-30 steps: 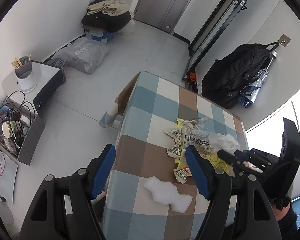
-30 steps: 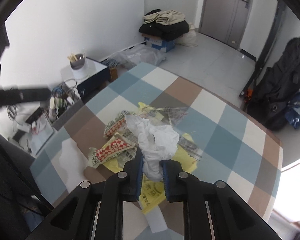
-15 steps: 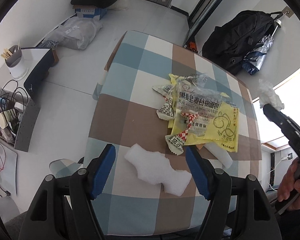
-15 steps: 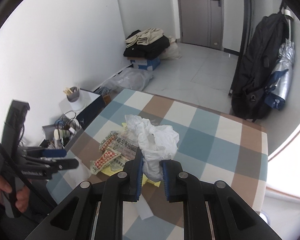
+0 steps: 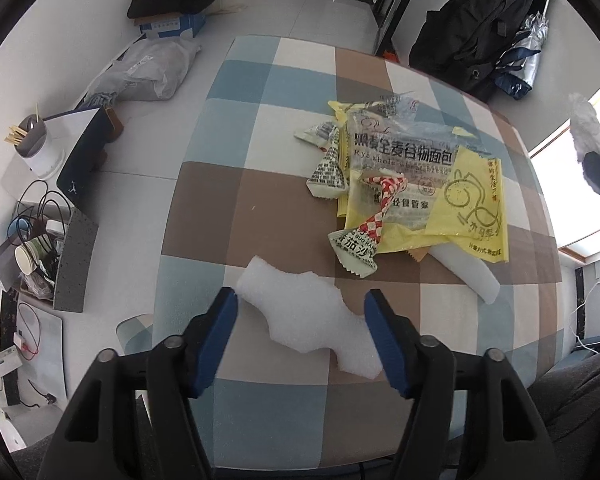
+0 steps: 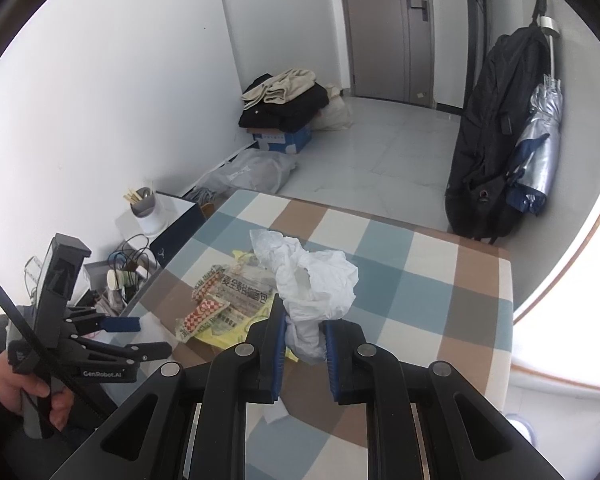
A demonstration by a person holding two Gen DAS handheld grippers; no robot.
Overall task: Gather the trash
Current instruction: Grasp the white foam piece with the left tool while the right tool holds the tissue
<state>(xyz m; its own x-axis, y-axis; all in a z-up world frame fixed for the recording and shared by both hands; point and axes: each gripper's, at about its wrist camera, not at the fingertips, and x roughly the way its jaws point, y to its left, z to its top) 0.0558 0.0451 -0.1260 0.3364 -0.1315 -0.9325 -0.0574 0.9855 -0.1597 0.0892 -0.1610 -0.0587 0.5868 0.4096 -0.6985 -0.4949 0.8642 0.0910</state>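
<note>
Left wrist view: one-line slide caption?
Left claw closing around white foam scrap on checked tablecloth, wrapper pile beyond.

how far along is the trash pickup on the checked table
Early. Nothing looks binned yet. In hand: the right gripper is shut on a crumpled white tissue, lifted off the table. The left gripper is closing around a white foam piece, not yet pinched. Left: the snack wrapper pile and a second foam strip on the tablecloth.

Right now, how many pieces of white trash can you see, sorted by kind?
Foam: 2, the jagged foam piece and the foam strip
Crumpled: 1, the crumpled white wad
Total: 3
</note>
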